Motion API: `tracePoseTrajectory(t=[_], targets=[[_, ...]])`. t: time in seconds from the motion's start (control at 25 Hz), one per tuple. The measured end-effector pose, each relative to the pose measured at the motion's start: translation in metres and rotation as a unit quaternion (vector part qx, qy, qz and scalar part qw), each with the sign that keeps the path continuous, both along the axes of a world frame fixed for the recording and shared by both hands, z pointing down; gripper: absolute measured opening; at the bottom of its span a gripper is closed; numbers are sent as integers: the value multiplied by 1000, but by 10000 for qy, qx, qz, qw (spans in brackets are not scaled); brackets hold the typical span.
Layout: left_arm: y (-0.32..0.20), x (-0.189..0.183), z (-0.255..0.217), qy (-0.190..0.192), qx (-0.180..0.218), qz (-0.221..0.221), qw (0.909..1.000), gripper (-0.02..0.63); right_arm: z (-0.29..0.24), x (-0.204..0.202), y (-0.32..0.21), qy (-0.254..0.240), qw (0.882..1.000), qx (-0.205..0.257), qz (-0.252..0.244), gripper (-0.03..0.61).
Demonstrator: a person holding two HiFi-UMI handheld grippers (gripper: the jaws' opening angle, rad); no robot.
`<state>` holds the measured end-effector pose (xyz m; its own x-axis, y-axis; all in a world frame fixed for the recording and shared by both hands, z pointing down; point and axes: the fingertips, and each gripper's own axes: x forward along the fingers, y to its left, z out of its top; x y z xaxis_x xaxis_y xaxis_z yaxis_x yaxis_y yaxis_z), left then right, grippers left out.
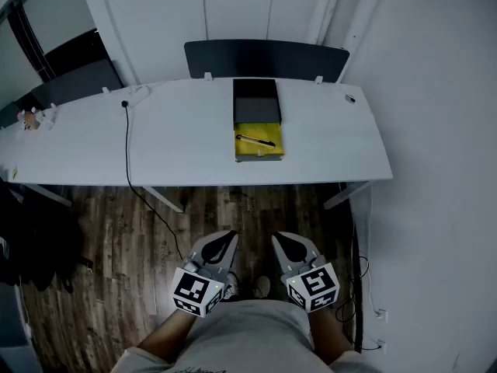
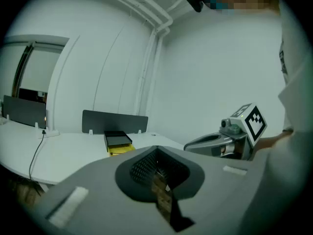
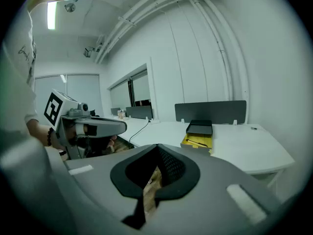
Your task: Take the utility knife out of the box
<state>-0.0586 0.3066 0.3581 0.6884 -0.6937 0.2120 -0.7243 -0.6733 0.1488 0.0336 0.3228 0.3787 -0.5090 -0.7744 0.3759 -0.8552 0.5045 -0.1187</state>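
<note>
**Both claws closed, well short of the box**

Nearest to me are my own two claws, side by side over the wooden floor [image 1: 116, 247]. The left claw [image 1: 230, 236] has its jaws pressed together with nothing between them. The right claw [image 1: 278, 239] is the same, closed and empty.

Both are well short of the box [image 1: 247, 151], which lies open on the white table [image 1: 186, 146]. The utility knife [image 1: 256, 141] rests slantwise in the yellow half of the box, the half nearer me, with the black half behind it. A dark screen [image 1: 264, 59] stands just behind the box, and a cable [image 1: 127, 142] runs across the table well to the left of it.

I judge the task not yet begun: this is the approach. Next I would step up to the box, spread one claw's jaws, and bring them down across the knife's thin handle.
</note>
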Motion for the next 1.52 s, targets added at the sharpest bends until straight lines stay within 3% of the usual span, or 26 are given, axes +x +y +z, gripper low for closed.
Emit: tracePoseTrajectory(t=[1.12,1.52], targets=[[-7,-52,-3,-8,120,264,9996,0,-9,-55,-6,-117,9998,75,151,15],[-26,-51,-2,13,155,318,9994,0,-8,-60,-26,-90,9999,114,33,15]])
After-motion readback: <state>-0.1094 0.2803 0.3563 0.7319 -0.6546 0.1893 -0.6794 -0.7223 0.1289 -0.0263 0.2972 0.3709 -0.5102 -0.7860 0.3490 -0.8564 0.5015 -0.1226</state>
